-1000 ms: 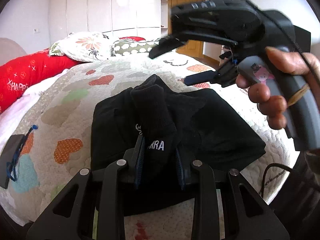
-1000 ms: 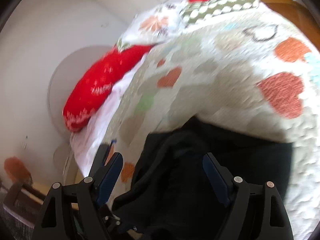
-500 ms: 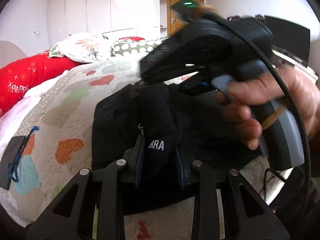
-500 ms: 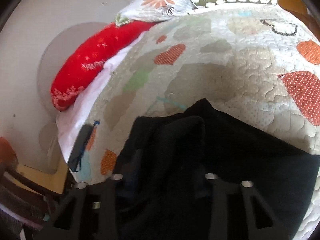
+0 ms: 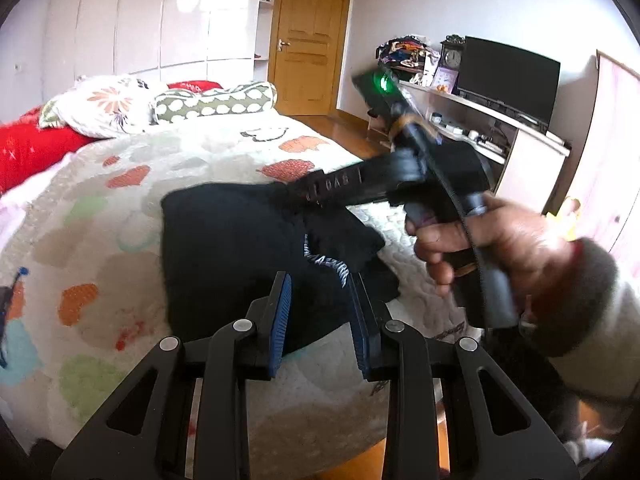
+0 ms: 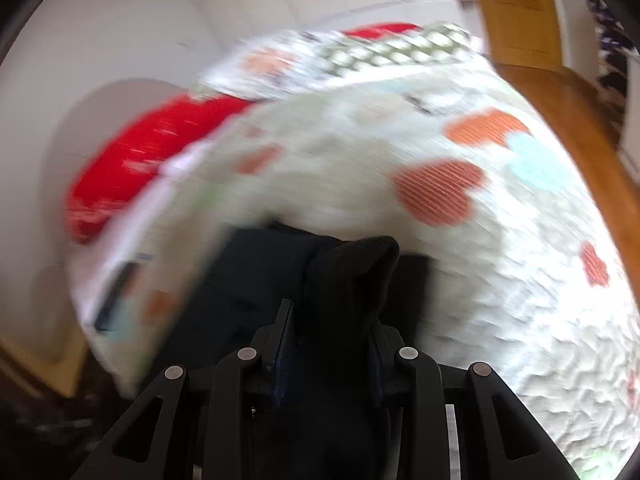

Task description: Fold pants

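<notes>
The black pants lie in a folded heap on the quilt of a bed, near its front edge, with a strip of white lettering showing on the fabric between the left gripper's pads.

The left gripper sits low over the near edge of the heap. Its 2 blue-padded fingers stand a little apart with a fold of black cloth between them; whether the pads press on the cloth or only flank it cannot be told from this view.

The right gripper is clamped on a bunched ridge of the pants, which rises as a dark hump between its fingers and stands up above the flat part of the heap. That view is blurred. In the left wrist view the same tool reaches in from the right, its nose touching the far right side of the heap, and the right hand wraps its handle. A green light glows on top of it.

Behind the pants, at the head of the bed, lie a floral pillow, a dotted pillow and a red cushion. A wooden door stands beyond, and a dark screen sits on a shelf to the right.
</notes>
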The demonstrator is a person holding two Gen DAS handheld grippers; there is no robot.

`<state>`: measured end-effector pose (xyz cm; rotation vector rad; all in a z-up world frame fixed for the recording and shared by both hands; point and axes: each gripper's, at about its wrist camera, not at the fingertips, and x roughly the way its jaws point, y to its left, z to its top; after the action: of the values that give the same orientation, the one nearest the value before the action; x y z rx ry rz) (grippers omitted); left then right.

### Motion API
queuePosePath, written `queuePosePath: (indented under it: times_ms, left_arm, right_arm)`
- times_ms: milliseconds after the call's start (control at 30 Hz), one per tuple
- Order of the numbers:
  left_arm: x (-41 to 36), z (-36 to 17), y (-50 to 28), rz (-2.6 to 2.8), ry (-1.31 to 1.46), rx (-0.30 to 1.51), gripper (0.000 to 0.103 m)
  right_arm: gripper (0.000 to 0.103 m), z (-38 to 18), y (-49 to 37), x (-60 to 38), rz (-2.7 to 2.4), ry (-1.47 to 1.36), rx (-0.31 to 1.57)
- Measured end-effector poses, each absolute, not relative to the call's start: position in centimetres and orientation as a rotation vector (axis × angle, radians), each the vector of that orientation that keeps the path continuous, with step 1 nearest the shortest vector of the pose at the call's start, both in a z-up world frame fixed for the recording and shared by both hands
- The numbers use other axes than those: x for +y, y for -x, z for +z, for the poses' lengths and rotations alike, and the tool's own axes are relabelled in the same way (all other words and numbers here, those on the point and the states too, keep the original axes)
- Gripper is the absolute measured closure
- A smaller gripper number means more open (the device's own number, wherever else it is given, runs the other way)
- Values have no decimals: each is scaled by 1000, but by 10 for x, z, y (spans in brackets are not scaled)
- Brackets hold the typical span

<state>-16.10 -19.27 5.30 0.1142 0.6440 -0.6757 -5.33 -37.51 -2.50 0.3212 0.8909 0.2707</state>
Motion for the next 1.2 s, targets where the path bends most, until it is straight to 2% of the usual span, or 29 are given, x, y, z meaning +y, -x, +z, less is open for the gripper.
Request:
queuePosePath:
  times_ms: [67,100,133,167,200,233,300,433,567,600,633,733,867,1000,1100,1133,1200]
  left_arm:
    - [-183,60,159,-645,-119,636,75]
    - [-176,63,155,-628,-113,634,75]
    - [-173,66,151,-613,-111,633,75]
    - [-166,69,146,-582,-108,627,75]
    - [-160,70,139,-551,-105,624,70]
    - [-156,69,132,-532,-102,626,59]
    - [-150,67,113,-476,-91,652,53]
    - [-159,54,85,-450,-73,702,52]
    - [-169,16,65,-401,-54,866,52]
    - [-168,13,67,-397,-55,852,50]
    - [-168,14,71,-403,-73,832,50]
    - [-163,24,77,-413,-65,822,50]
    - [-162,35,79,-396,-59,787,50]
    - [-172,22,79,-394,-85,823,50]
    - [-174,15,80,-385,-72,808,46]
    - [-174,14,79,-393,-62,808,45]
    - [-175,12,77,-401,-57,812,41]
  right_arm:
    - [66,-25,54,-384,289,-379,893]
    - [57,-20,57,-387,284,-388,896]
    - [53,-13,60,-391,272,-386,885]
    - [53,-3,66,-394,249,-370,860]
    - [53,4,73,-397,227,-350,839]
    - [53,13,81,-397,212,-321,815]
    - [53,27,95,-392,273,-300,770]
    - [54,23,110,-353,421,-219,791]
    - [60,-23,115,-333,312,17,862]
    - [60,-25,119,-336,286,47,826]
    - [56,-25,120,-340,272,56,830]
    - [55,-15,114,-355,296,-57,871]
    - [55,7,106,-363,280,-132,774]
    - [55,14,85,-357,289,-152,738]
    - [63,-4,62,-344,214,-19,767]
    - [63,-10,59,-347,164,22,776]
    - [63,-20,53,-364,187,-81,790]
